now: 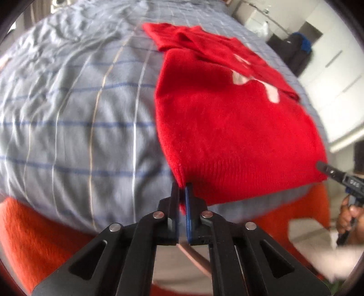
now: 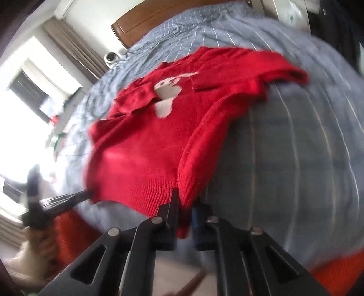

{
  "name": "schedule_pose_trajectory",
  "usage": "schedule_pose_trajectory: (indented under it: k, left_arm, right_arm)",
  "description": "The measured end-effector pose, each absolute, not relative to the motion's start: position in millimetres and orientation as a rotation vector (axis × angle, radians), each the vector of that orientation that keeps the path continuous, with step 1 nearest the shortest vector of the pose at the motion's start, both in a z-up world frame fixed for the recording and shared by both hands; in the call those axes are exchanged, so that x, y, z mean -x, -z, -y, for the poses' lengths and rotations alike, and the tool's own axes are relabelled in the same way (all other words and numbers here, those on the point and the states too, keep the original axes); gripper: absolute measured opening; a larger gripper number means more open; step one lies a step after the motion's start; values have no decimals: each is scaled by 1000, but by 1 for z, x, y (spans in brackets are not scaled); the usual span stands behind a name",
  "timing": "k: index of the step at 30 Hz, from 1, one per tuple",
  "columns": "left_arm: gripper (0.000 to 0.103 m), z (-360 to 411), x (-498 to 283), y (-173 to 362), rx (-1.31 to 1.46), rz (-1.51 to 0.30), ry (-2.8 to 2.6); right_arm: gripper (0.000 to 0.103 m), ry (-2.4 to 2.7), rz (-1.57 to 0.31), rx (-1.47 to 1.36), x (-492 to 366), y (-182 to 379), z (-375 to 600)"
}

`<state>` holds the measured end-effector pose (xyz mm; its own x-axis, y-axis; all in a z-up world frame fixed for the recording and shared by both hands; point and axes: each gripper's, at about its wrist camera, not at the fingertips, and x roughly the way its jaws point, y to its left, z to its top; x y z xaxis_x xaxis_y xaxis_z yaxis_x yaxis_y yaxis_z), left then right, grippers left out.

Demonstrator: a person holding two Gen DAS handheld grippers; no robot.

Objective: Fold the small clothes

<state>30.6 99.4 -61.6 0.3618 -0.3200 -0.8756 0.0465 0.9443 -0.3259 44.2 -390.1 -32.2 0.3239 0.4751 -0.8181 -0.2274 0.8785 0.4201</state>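
Note:
A small red knitted sweater [image 1: 227, 125] with a white figure [image 2: 166, 95] on its chest lies flat on the bed, hem towards me. My left gripper [image 1: 182, 189] is shut on the left corner of the ribbed hem, with red knit pinched between its pads. My right gripper [image 2: 185, 202] is shut on the right hem corner, and a fold of knit hangs between its fingers. Each wrist view shows the other gripper at the opposite corner: the right gripper [image 1: 320, 165] and the left gripper [image 2: 87, 193]. One sleeve [image 2: 136, 98] lies folded across the chest.
The bed has a wrinkled grey-blue checked cover [image 1: 79, 113] with an orange blanket [image 1: 27, 239] at its near edge. A wooden headboard [image 2: 145, 20] stands at the far end. White cupboards [image 1: 336, 68] line one side and a bright window [image 2: 22, 113] the other.

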Motion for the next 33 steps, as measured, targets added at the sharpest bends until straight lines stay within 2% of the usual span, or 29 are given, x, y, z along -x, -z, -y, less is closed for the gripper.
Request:
schedule_pose_trajectory:
  k: [4,11,14,15,16,18,20,21,22,24,29,33]
  left_arm:
    - [3,-79,-15,70,125,-1206,229]
    - [3,-67,-13,82,59,-1242,171]
    - [3,-60,-5,86,70,-1253,175]
    - [3,-59,-2,87,71,-1257,182]
    - [3,-56,0,88,69,-1259,191]
    - [2,-52,7,90,55,-1264,208]
    - [2,-52,2,91,39,-1282,211]
    - [2,-51,4,91,38,-1288,214]
    - [2,-50,6,90,40,-1291,215]
    - [1,-56,13,84,52,-1303,217]
    - [1,-57,23,84,57,-1318,213]
    - [1,-39,2,112,-18,-1371,150]
  right_arm:
    - [10,-441,-1220,-289,-15,41,410]
    - [13,-271,-1264,-282,-26,71,434]
    - [18,-213,-1247,-301,-27,66,450]
    - [29,-227,-1243,-317,-28,64,450]
    - [50,-246,-1245,-336,-28,65,449]
    - [71,-312,-1261,-371,-28,71,438]
    - [69,-365,-1311,-326,-32,84,422]
    - [50,-394,-1349,-293,-34,96,414]
    - [8,-419,-1371,-292,-35,104,412]
    - [4,-457,-1376,-298,-32,102,410]
    - [4,-444,-1352,-142,-18,66,411]
    - [4,-353,-1381,-150,-24,88,421]
